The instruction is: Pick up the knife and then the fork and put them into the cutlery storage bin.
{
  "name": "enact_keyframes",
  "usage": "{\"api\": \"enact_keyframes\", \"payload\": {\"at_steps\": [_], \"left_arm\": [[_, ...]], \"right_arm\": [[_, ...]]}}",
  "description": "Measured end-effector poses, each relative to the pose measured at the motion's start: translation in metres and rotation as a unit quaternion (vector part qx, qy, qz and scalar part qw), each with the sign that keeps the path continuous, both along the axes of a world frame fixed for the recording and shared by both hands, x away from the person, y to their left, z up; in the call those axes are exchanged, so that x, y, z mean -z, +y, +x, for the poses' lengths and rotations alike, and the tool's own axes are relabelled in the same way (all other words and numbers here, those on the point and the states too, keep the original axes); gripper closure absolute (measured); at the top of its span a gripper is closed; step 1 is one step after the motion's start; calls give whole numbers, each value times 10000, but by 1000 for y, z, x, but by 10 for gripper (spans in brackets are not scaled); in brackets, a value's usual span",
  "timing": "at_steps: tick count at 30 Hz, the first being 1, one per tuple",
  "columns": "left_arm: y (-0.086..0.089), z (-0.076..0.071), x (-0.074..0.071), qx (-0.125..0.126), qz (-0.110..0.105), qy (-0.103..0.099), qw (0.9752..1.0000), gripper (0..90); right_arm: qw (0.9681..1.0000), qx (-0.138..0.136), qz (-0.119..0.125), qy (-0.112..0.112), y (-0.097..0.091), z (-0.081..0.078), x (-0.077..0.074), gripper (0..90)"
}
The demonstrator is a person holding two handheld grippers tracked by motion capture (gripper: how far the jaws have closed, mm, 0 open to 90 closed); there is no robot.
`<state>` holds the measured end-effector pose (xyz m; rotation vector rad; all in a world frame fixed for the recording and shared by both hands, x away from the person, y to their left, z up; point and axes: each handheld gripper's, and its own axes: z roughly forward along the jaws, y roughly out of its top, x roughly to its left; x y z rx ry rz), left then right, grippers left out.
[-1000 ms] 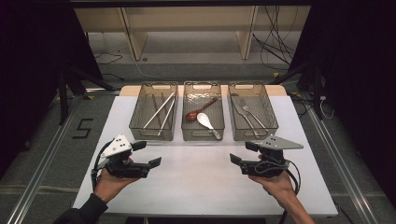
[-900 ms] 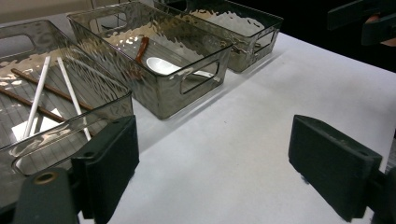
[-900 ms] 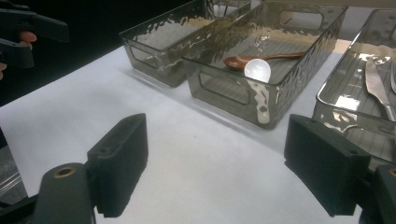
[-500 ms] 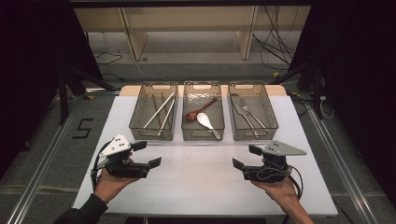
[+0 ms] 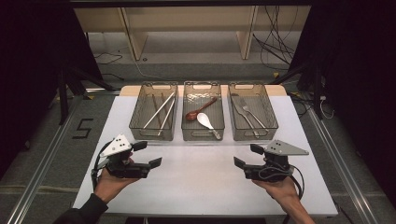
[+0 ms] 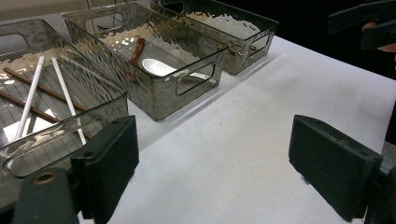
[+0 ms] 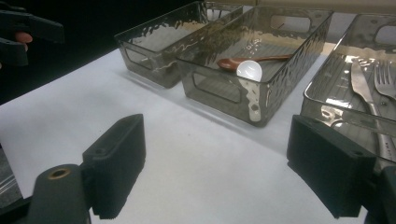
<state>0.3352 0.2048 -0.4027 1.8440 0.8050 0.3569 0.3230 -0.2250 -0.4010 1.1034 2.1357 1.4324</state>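
Three clear bins stand side by side at the far edge of the desk (image 5: pixel 205 186), and the cutlery lies sorted in them. The left bin (image 5: pixel 154 133) holds the chopsticks (image 5: pixel 159 111): two pale ones plus two dark ones, as the left gripper view shows them. The middle bin (image 5: pixel 203 135) holds two spoons, a brown wooden spoon (image 5: pixel 200 110) and a white spoon (image 5: pixel 205 121) just beside it. The right bin (image 5: pixel 254 135) holds a knife (image 5: pixel 243 114) and a fork (image 5: pixel 254 116) lying near each other.

The left tongs (image 5: pixel 150 154) and the right tongs (image 5: pixel 246 156) hover low over the bare near half of the desk, well apart from each other and short of the bins. Both have their jaws spread wide and grip nothing (the gripper views show only white desk between the pads).

Judging by how things lie, the sorting looks either finished or not yet disturbed: no utensil lies loose on the desk, and every piece sits with its own kind. If anything is left, it would be reaching forward into one of the bins.
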Motion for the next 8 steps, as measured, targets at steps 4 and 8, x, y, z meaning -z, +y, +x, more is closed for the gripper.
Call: {"api": "enact_keyframes", "payload": {"at_steps": [4, 8], "left_arm": [[0, 0, 0, -5, -2, 1, 10000, 155], [0, 0, 0, -8, 6, 5, 10000, 155]], "right_arm": [[10000, 14, 2, 1, 0, 0, 0, 206], [10000, 14, -21, 32, 0, 1, 1, 199]]}}
